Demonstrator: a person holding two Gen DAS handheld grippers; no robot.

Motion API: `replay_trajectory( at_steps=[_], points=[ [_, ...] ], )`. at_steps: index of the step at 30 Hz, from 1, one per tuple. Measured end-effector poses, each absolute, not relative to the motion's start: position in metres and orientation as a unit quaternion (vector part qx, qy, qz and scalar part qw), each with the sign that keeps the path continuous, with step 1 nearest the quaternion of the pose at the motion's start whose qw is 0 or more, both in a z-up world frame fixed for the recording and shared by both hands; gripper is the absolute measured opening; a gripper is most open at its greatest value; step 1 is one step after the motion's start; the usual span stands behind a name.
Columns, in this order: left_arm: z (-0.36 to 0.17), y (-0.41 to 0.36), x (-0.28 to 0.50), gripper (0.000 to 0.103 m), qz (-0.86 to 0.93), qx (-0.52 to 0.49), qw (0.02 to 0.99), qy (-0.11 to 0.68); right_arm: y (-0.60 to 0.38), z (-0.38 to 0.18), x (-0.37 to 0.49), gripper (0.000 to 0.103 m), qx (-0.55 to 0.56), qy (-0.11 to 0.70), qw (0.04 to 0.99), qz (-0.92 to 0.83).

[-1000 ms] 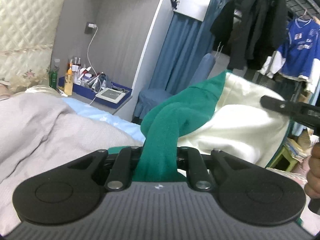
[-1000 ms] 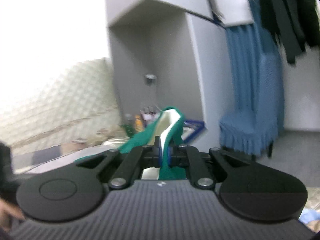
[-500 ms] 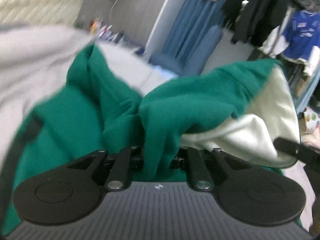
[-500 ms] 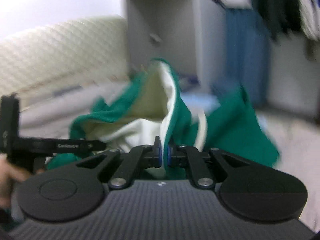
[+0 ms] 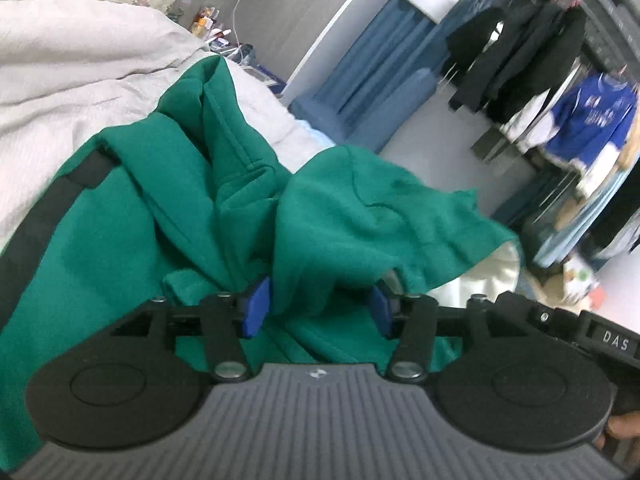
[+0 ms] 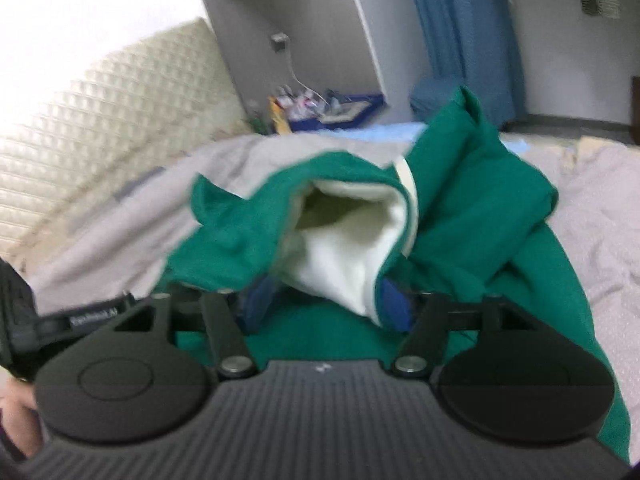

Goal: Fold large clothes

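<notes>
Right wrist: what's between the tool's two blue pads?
A fold of the green fleece garment, cream lining outward, lies between the open right tool's pads in the right wrist view.

**A lived-in bedroom at home**

We are looking at a bedroom. A bed (image 6: 592,208) with a grey cover fills the foreground, backed by a quilted cream headboard (image 6: 100,120) at 10 o'clock. At 12 o'clock a bedside shelf (image 6: 320,108) holds bottles and clutter below a wall socket (image 6: 278,42) with a trailing cable. Toward 2 o'clock hang a blue curtain (image 5: 376,52), dark coats (image 5: 520,60) and a blue jersey (image 5: 588,120) on an open rail.
</notes>
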State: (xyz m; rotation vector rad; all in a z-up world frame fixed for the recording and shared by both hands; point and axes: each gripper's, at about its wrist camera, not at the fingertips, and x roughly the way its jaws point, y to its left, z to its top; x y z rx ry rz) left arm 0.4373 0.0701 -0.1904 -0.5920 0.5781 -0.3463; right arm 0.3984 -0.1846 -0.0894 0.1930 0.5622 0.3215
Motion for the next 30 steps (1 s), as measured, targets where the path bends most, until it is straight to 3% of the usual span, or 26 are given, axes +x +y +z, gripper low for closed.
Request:
replay_trajectory(
  at_steps=[5, 9, 24, 27, 29, 30],
  points=[
    [-0.18, 0.081, 0.437, 0.064, -0.175, -0.32, 0.894, 0.259, -0.187, -0.059, 0.38, 0.064, 0.083, 0.175, 0.969, 0.154],
    [-0.17, 0.09, 0.442, 0.073, -0.193, -0.339, 0.89, 0.234, -0.188, -0.053, 0.385, 0.072, 0.083, 0.113, 0.979, 0.145],
    [-0.197, 0.068, 0.503, 0.074, -0.208, -0.326, 0.89, 0.24, -0.171, -0.113, 0.468, 0.071, 0.059, 0.231, 0.965, 0.112],
    [-0.198, 0.052, 0.515, 0.065, -0.221, -0.301, 0.893, 0.25, -0.168, -0.117, 0.47, 0.07, 0.055, 0.237, 0.963, 0.113],
    [-0.196, 0.039, 0.517, 0.052, -0.208, -0.26, 0.908, 0.255, -0.167, -0.118, 0.471, 0.059, 0.04, 0.244, 0.962, 0.115],
    [-0.195, 0.035, 0.517, 0.039, -0.199, -0.243, 0.915, 0.254, -0.164, -0.119, 0.472, 0.049, 0.026, 0.249, 0.962, 0.113]
  ],
)
